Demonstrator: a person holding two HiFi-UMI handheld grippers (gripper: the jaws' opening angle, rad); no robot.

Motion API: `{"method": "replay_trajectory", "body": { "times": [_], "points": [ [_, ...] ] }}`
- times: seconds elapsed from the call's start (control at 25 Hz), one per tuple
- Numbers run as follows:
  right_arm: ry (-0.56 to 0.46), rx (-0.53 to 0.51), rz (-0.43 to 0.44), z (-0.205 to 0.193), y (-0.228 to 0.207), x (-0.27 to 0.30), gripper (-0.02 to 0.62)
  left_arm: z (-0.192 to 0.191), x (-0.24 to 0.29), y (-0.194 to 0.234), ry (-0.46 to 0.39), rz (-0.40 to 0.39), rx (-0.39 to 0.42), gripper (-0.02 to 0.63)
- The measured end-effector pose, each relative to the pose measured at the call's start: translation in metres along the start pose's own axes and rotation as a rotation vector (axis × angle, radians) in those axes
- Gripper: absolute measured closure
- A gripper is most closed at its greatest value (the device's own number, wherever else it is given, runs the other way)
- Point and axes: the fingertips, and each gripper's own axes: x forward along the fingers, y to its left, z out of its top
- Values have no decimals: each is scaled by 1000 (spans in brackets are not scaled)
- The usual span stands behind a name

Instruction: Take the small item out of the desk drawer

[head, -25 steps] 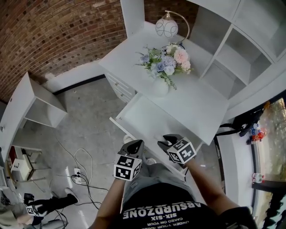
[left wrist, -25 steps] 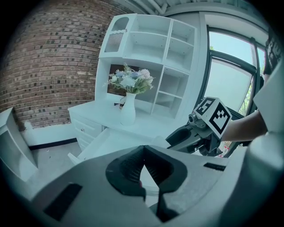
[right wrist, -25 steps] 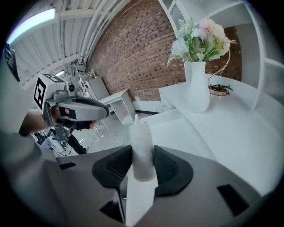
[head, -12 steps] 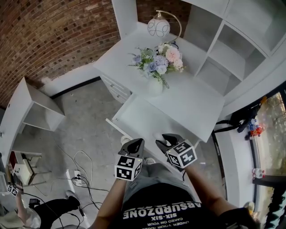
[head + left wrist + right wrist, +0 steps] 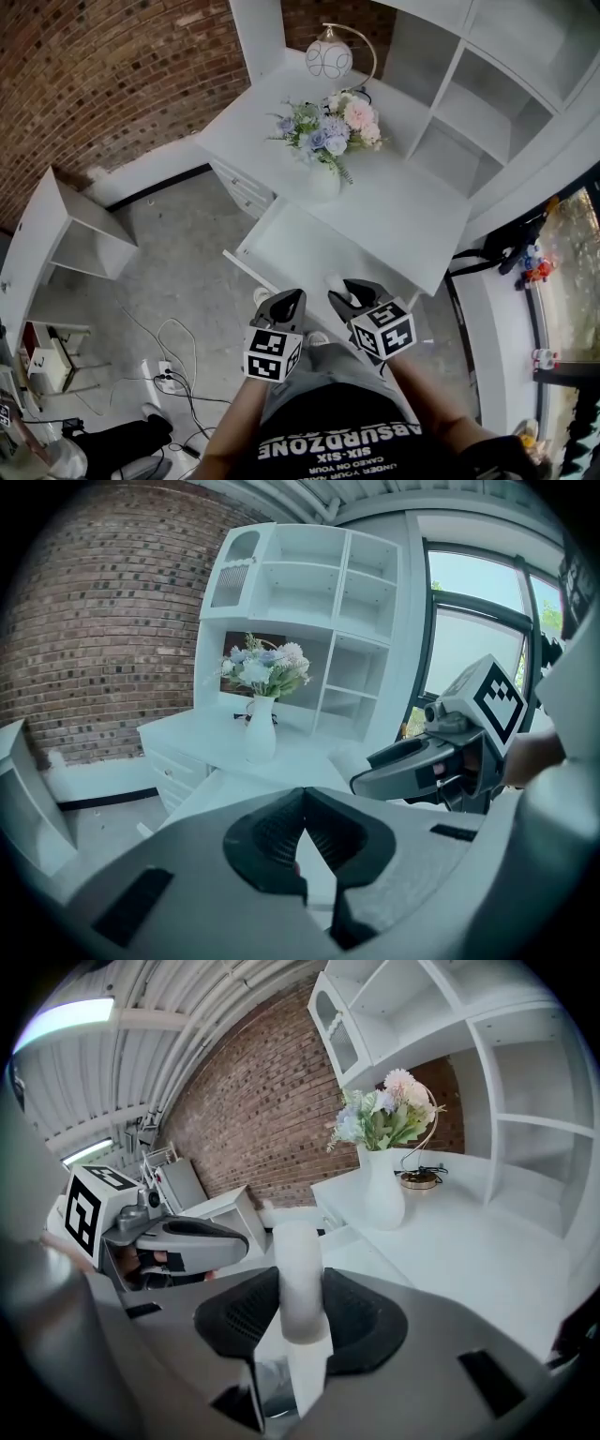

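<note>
The white desk's drawer (image 5: 281, 246) stands pulled open below the desktop. My right gripper (image 5: 349, 294) hovers over the drawer's near right corner, shut on a small white cylinder (image 5: 335, 284). In the right gripper view the cylinder (image 5: 298, 1251) stands upright between the dark pads of the right gripper (image 5: 299, 1288). My left gripper (image 5: 286, 302) hangs just left of it, off the drawer's front edge. In the left gripper view the left gripper (image 5: 306, 794) has its tips touching, with nothing between them.
A white vase of flowers (image 5: 328, 141) and a globe lamp (image 5: 328, 58) stand on the desktop (image 5: 412, 216). An open shelf unit (image 5: 469, 103) rises behind it. A low white shelf (image 5: 66, 234) and cables (image 5: 169, 356) lie on the floor at left.
The right gripper has risen a little with the white cylinder in it and turned slightly. The left gripper has lifted a little beside it.
</note>
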Motion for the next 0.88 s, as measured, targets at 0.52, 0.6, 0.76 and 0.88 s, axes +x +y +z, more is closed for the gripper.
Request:
{"method": "replay_trajectory", "body": {
  "times": [0.52,0.6,0.76,0.88],
  "points": [
    [-76,61,-31,13,14,-16,460,11,-2,-10,-35,-39,-12,600],
    [-88,64,-38,15,15,-19,460,11,-2,-11,-39,-44,-12,600],
    [-106,72,-47,18,17,-23,462,13,-2,-12,-44,-49,-16,600],
    [-114,79,-51,21,18,-25,462,14,-2,-12,-49,-52,-13,600]
  ]
}}
